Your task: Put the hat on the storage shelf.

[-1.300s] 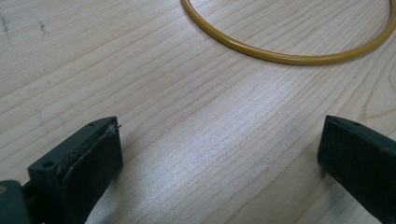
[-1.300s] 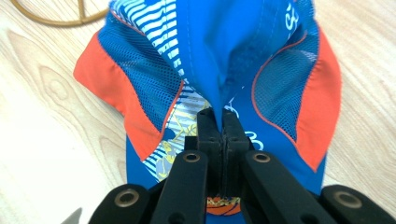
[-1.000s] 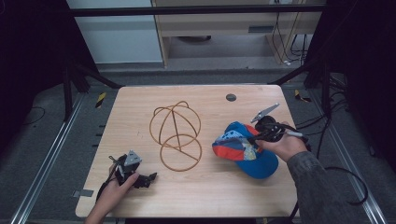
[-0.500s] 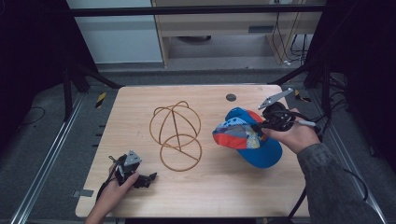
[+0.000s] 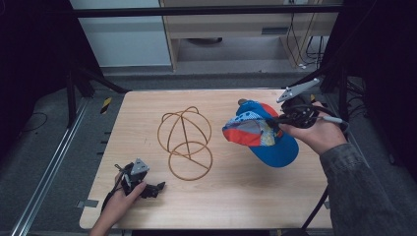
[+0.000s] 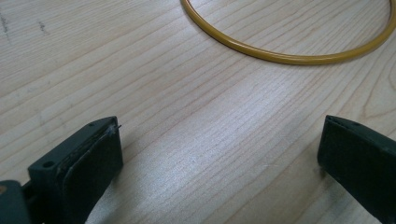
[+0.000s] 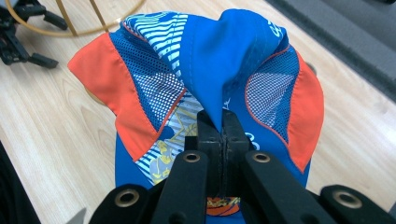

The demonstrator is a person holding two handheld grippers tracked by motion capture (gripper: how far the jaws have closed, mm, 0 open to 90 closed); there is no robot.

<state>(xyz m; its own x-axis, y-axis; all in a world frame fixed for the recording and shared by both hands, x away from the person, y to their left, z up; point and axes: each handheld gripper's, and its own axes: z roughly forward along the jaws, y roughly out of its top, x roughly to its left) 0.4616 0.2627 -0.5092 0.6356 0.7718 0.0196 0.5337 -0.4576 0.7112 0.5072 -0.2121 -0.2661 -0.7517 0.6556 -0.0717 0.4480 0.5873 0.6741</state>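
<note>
Wood table (image 5: 231, 201) carries everything I see. At the near left corner my left gripper (image 5: 156, 187) rests low on the table, held by my left hand (image 5: 120, 199). In the left gripper view its jaws stand wide apart with bare wood between them, and the yellow ring base of the wire stand (image 6: 285, 51) lies a little ahead, not touching them.

In the middle of the table stands the wire hat stand (image 5: 185, 137), a dome of thin golden hoops on a round base, with nothing on it.

To the right of the stand I hold the cap (image 5: 260, 130), blue with orange and mesh panels, lifted above the table. My right gripper (image 7: 219, 126) is closed tight on a fold of its blue fabric, with the cap hanging in front of the jaws. The cap is near the stand but apart from it.
</note>
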